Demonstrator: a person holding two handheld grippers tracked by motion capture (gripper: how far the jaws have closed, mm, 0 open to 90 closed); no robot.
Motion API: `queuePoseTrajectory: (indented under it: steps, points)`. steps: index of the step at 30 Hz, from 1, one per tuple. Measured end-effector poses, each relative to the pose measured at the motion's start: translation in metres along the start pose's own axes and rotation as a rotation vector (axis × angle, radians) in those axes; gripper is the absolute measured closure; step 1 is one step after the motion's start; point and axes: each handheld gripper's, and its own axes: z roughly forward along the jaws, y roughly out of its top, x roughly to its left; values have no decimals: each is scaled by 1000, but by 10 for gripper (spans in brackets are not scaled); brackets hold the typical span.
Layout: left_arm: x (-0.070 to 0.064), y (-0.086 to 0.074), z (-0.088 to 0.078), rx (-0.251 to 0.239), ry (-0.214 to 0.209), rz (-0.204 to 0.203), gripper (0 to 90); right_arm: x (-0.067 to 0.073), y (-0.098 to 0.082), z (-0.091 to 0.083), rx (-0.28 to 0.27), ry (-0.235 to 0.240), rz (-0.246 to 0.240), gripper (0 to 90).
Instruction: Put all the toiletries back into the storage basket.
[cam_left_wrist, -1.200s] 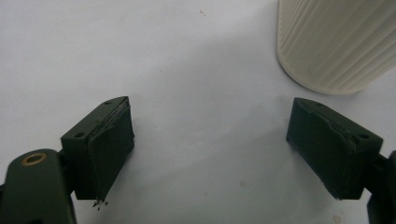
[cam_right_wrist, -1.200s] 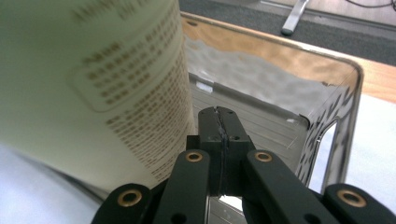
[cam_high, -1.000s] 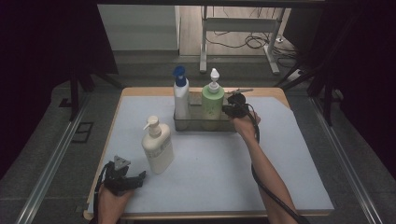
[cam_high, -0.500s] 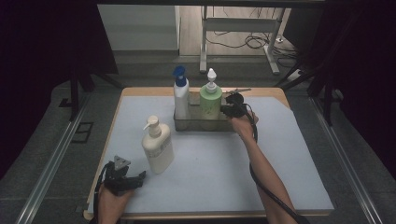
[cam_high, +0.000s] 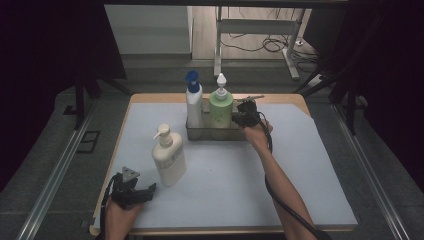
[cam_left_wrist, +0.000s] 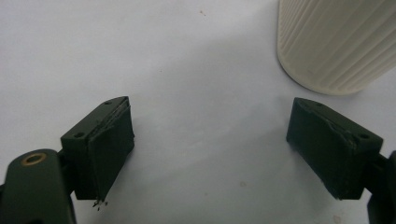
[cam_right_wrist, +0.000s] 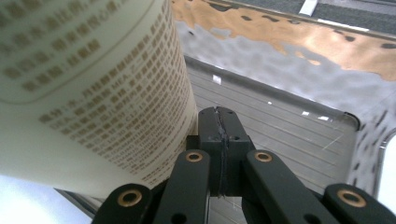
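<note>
Green bottle (cam_right_wrist: 93, 93) cropped, right tool (cam_right_wrist: 219, 122) closed

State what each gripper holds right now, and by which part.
Nothing is held. The right gripper has its jaws shut together on nothing, beside the green pump bottle in the clear tray. The left gripper is open over the table, near the cream bottle.

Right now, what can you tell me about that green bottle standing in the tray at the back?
The green bottle is a pale green plastic pump bottle with a white pump head and gold print on its label. It stands upright in a clear tray at the table's far edge, close beside a white bottle with a blue cap. The right gripper, jaws shut and empty, sits against its side.
</note>
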Motion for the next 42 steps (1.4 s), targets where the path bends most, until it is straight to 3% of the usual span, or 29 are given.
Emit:
queuePoseTrajectory:
  steps: [19, 36, 40, 42]
  points:
    - [0, 0, 0, 0, 0, -1, 145, 25, 4, 6, 5, -12, -54, 896]
    - [0, 0, 0, 2, 0, 2, 144, 30, 3, 5, 12, -44, -70, 895]
    - [0, 0, 0, 2, 0, 2, 144, 29, 4, 1, 16, -64, -103, 851]
    - [0, 0, 0, 2, 0, 2, 145, 27, 5, -3, 9, -53, -93, 821]
